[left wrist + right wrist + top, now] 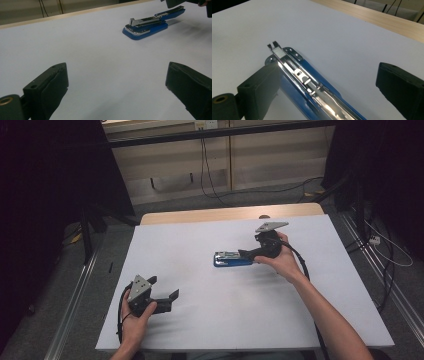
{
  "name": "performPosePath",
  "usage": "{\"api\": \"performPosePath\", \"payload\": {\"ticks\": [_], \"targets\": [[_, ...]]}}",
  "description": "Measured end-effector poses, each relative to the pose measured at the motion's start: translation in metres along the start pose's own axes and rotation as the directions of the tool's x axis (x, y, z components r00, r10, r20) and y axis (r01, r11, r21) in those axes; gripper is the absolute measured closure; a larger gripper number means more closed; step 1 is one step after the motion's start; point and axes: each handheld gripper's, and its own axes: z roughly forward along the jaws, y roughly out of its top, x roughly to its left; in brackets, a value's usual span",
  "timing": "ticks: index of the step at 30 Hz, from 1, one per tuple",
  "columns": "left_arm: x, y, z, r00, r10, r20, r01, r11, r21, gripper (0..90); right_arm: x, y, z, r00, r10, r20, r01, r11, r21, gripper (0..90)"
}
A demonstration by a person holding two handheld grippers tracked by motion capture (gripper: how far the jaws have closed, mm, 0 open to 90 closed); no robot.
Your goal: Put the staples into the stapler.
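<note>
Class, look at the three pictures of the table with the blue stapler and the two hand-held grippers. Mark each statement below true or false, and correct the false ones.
1. The stapler lies on the white table. True.
2. The left gripper is clamped on the stapler. False: its jaws stand open over bare table, well apart from the stapler.
3. The stapler's body is blue with a shiny metal channel showing on top. True.
4. The right gripper has its jaws shut tight with nothing between them. False: they stand wide open, with the stapler lying between them.
5. The stapler is red. False: it is blue.
</note>
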Motion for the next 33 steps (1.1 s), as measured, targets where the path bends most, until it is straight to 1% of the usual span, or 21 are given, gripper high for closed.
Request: {"api": "performPosePath", "payload": {"ticks": [3, 5, 8, 12, 13, 16, 17, 18, 19, 20, 23, 26, 28, 29, 32, 33], "targets": [[0.0, 0.0, 0.001, 1.0, 0.004, -0.001, -0.004, 1.0, 0.008, 4.7, -0.002, -0.007, -0.006, 0.9997, 0.01, 0.022, -0.009, 1.0, -0.009, 5.4], [-0.002, -0.001, 0.002, 1.0, 0.009, 0.005, -0.009, 0.9999, 0.012, 4.8, -0.004, -0.009, -0.009, 0.9988, 0.008, 0.049, -0.008, 1.0, -0.006, 5.3], [-0.002, -0.001, 0.002, 0.9999, 0.012, 0.003, -0.012, 0.9999, 0.01, 4.8, -0.006, -0.011, -0.015, 0.9971, 0.024, 0.073, -0.022, 0.999, -0.026, 5.3], [0.0, -0.002, 0.003, 1.0, 0.001, 0.001, -0.001, 0.9999, 0.013, 4.8, -0.006, -0.018, -0.023, 0.9942, 0.04, 0.1, -0.037, 0.999, -0.035, 5.1], [0.0, -0.002, 0.002, 1.0, -0.004, 0.001, 0.004, 0.9999, 0.015, 4.8, -0.006, -0.019, -0.025, 0.9936, 0.037, 0.107, -0.033, 0.999, -0.035, 5.1], [0.001, -0.002, 0.002, 1.0, -0.003, 0.008, 0.003, 0.9999, 0.012, 4.8, -0.005, -0.024, -0.031, 0.9913, 0.044, 0.124, -0.039, 0.998, -0.044, 5.1], [0.001, -0.002, 0.002, 0.9999, -0.01, 0.009, 0.01, 0.9999, 0.012, 4.8, -0.005, -0.026, -0.032, 0.9907, 0.046, 0.128, -0.04, 0.998, -0.046, 5.0], [0.001, -0.002, 0.002, 0.9999, -0.013, 0.009, 0.013, 0.9999, 0.008, 4.9, -0.006, -0.029, -0.034, 0.9899, 0.058, 0.129, -0.052, 0.997, -0.05, 5.2], [0.001, -0.002, 0.003, 1.0, -0.005, 0.006, 0.005, 0.9999, 0.012, 4.9, -0.006, -0.03, -0.036, 0.9891, 0.064, 0.132, -0.056, 0.997, -0.058, 5.2], [0.001, -0.002, 0.003, 1.0, -0.006, 0.007, 0.006, 0.9999, 0.012, 4.9, -0.006, -0.033, -0.038, 0.9878, 0.065, 0.142, -0.056, 0.996, -0.068, 5.5], [0.0, -0.002, 0.003, 1.0, 0.004, 0.001, -0.004, 0.9999, 0.014, 4.9, -0.007, -0.037, -0.043, 0.9856, 0.072, 0.153, -0.061, 0.995, -0.074, 5.5], [-0.001, -0.001, 0.003, 1.0, 0.0, 0.001, 0.0, 0.9999, 0.012, 4.8, -0.006, -0.042, -0.05, 0.9852, 0.074, 0.155, -0.062, 0.995, -0.082, 6.1], [-0.001, 0.0, 0.003, 1.0, 0.007, 0.002, -0.007, 0.9999, 0.011, 4.8, -0.004, -0.048, -0.057, 0.9843, 0.076, 0.159, -0.059, 0.993, -0.105, 7.0], [-0.002, 0.0, 0.003, 0.9999, 0.01, 0.001, -0.01, 0.9999, 0.012, 4.8, -0.003, -0.05, -0.059, 0.9837, 0.076, 0.163, -0.059, 0.992, -0.109, 6.9], [-0.003, 0.001, 0.001, 1.0, 0.002, 0.0, -0.002, 1.0, 0.001, 4.8, -0.001, -0.055, -0.064, 0.9829, 0.075, 0.168, -0.056, 0.992, -0.115, 6.7], [-0.003, 0.002, 0.001, 1.0, 0.002, -0.001, -0.002, 0.9999, -0.013, 4.8, 0.0, -0.055, -0.065, 0.9829, 0.076, 0.168, -0.057, 0.992, -0.115, 6.7]]}}
